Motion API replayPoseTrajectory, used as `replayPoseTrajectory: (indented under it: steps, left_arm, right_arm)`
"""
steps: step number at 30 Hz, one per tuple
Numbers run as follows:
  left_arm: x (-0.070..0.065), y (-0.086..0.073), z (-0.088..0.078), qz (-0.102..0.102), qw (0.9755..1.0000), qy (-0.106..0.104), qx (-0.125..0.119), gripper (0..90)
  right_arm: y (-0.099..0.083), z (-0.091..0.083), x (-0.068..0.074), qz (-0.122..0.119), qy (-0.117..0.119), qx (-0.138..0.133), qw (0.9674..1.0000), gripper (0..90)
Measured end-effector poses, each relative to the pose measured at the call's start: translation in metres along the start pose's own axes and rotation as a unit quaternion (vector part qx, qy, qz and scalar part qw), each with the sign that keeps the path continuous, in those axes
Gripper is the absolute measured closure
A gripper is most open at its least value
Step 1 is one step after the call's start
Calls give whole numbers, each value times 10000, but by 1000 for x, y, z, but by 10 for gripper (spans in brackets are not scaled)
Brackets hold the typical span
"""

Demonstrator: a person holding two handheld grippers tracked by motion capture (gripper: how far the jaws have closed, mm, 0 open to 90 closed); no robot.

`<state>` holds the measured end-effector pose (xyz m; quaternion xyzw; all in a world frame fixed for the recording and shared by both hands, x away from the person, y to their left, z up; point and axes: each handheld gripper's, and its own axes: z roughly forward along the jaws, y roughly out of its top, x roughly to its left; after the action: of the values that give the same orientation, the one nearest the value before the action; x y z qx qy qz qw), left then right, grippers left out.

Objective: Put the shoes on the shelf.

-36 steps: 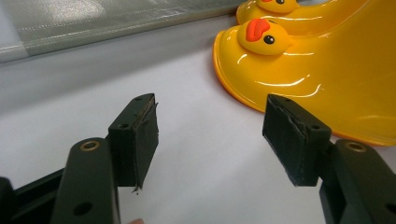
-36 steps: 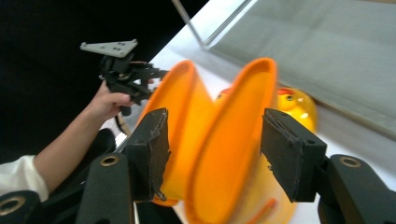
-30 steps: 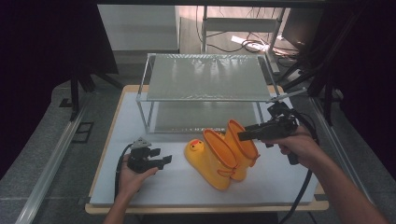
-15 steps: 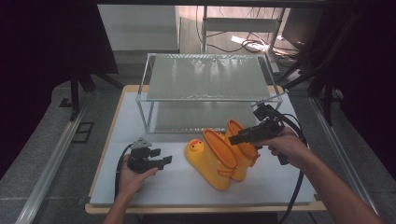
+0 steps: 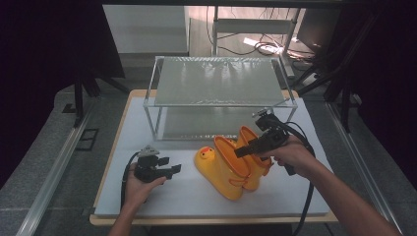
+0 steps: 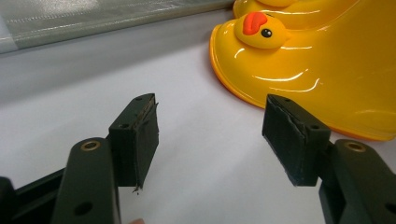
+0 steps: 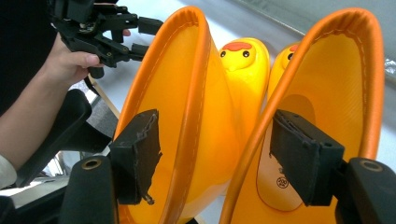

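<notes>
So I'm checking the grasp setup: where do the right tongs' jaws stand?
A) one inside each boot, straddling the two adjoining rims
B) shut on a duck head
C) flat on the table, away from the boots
A: in the right gripper view the right tongs stand open, one jaw inside each boot, with the adjoining rims between them.

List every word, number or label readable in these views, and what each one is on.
"200", as best it reads, small and soft: a round stamp inside the right-hand yellow duck boot, low on its lining, in the right gripper view.
Nothing else legible: the other boot, shelf rack and table show no text.
</notes>
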<state>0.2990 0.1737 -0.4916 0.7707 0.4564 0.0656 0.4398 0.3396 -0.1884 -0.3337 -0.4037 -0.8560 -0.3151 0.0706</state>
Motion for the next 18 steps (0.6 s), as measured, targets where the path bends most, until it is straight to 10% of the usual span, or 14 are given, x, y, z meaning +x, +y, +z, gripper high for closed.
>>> replayPoseTrajectory:
  steps: [18]
  left_arm:
    - [0, 0, -1, -11, 10000, -1, -19, 362]
  right_arm:
    - [3, 17, 7, 95, -447, 373, 9983, 433]
